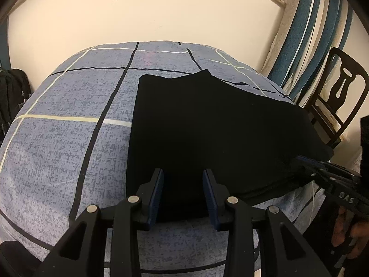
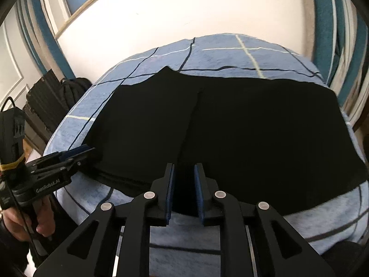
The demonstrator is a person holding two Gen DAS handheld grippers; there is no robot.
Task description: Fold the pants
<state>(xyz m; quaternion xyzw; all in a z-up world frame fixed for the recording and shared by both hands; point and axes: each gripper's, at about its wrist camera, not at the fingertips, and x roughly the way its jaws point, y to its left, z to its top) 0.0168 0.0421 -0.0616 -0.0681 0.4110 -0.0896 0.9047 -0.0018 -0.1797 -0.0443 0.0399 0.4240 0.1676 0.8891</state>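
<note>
Both tongs sit at the near hem of the black pants (image 1: 207, 124), which lie folded flat on the bed just ahead of them. The left gripper (image 1: 183, 196) stands spread, cloth showing between its pads but nothing pinched; the right gripper (image 2: 183, 191) is parted more narrowly, also pressing on nothing. The fold looks laid down and let go, so the next job, I'd say, is a clean regrip: take both near corners together, bite every layer, and lift evenly so the seam ahead of the right tongs stays straight. Underneath, a blue checked bedcover (image 1: 69, 138), soft enough to let cloth drag. Beyond: a cream wall (image 1: 150, 11), striped curtains (image 1: 306, 34), a dark chair (image 1: 341, 87) to the right, a backpack (image 2: 73, 90) to the left.
</note>
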